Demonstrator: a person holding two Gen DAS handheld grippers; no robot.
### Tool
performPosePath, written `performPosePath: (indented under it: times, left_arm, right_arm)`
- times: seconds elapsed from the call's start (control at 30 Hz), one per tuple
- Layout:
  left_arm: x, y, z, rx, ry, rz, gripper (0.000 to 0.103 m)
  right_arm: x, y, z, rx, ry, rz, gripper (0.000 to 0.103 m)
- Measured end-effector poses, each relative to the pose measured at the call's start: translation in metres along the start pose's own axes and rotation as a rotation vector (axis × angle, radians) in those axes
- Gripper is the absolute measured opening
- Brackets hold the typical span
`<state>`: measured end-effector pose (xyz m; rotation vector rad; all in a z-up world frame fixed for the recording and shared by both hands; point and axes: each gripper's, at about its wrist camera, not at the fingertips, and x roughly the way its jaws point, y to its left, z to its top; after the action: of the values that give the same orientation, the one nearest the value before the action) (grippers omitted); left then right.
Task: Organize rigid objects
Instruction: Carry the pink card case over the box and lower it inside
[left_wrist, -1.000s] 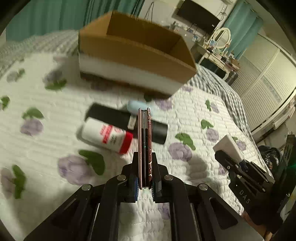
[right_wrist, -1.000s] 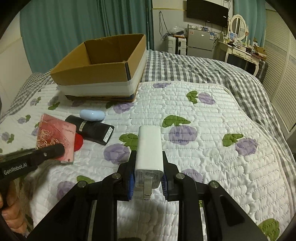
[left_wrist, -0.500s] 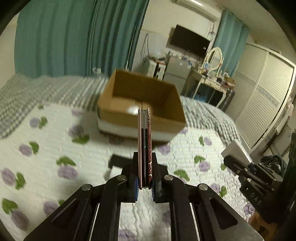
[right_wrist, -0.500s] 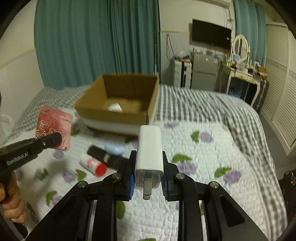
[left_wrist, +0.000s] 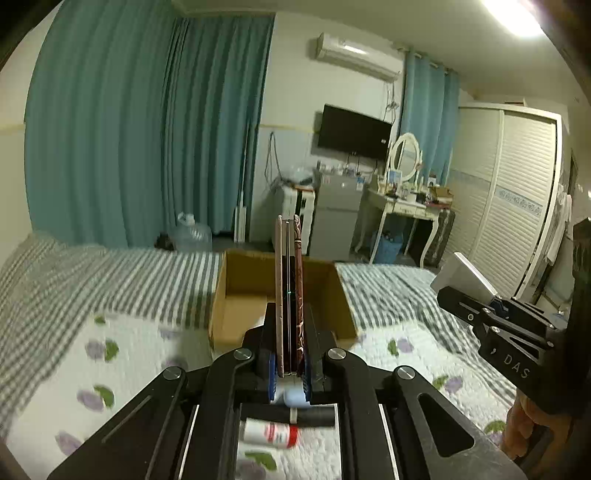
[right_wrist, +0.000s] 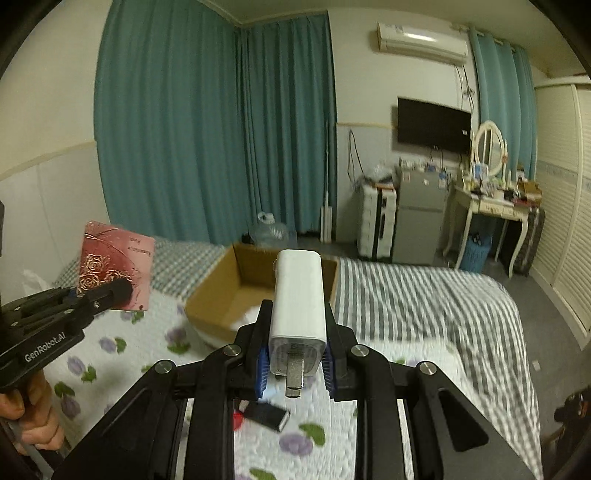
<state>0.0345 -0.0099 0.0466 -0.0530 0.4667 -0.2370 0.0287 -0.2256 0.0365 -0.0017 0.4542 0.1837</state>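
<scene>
My left gripper (left_wrist: 289, 328) is shut on a thin red card case with gold roses (left_wrist: 290, 291), held edge-on and high above the bed; the case also shows in the right wrist view (right_wrist: 116, 267). My right gripper (right_wrist: 297, 339) is shut on a white charger plug (right_wrist: 298, 299), also seen in the left wrist view (left_wrist: 461, 278). An open cardboard box (left_wrist: 240, 291) sits on the bed ahead and below, with something white inside (right_wrist: 251, 317). A white bottle with a red cap (left_wrist: 269, 434), a black case (left_wrist: 314, 417) and a pale blue case (left_wrist: 293, 397) lie on the quilt below.
The bed has a flowered white quilt (right_wrist: 122, 350) and a grey checked blanket (right_wrist: 424, 306). Teal curtains (right_wrist: 207, 129), a small fridge (right_wrist: 417, 218), a dressing table (right_wrist: 495, 206) and a wardrobe (left_wrist: 517, 203) stand beyond the bed.
Both grippers have risen and tilted up with their loads. The box and the bed items now sit lower in both views, and the far room fills the upper half.
</scene>
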Motion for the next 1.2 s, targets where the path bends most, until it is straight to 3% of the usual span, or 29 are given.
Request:
performPosePath:
  times: [0.3,0.6,0.77,0.97,1.2]
  left_arm:
    - [0.025,0.007,0.042,0.035,-0.08,0.005,0.01]
    - [0.083,0.015,0.065,0.07,-0.083,0.003,0.01]
    - [0.138,0.025,0.059,0.067,-0.009,-0.016,0.01]
    - [0.209,0.041,0.036,0.029,0.154,-0.054,0.01]
    - [0.256,0.048,0.01,0.037,0.25,-0.053,0.01]
  right_arm:
    - [0.014,0.004,0.046,-0.032,-0.098,0.013,0.022]
    - [0.083,0.013,0.064,-0.092,-0.089,0.021,0.022]
    - [0.138,0.01,0.05,-0.077,-0.008,0.046,0.022]
    - [0.198,0.014,0.026,-0.097,0.082,0.063,0.022]
    - [0.26,0.008,-0.005,-0.085,0.219,0.08,0.022]
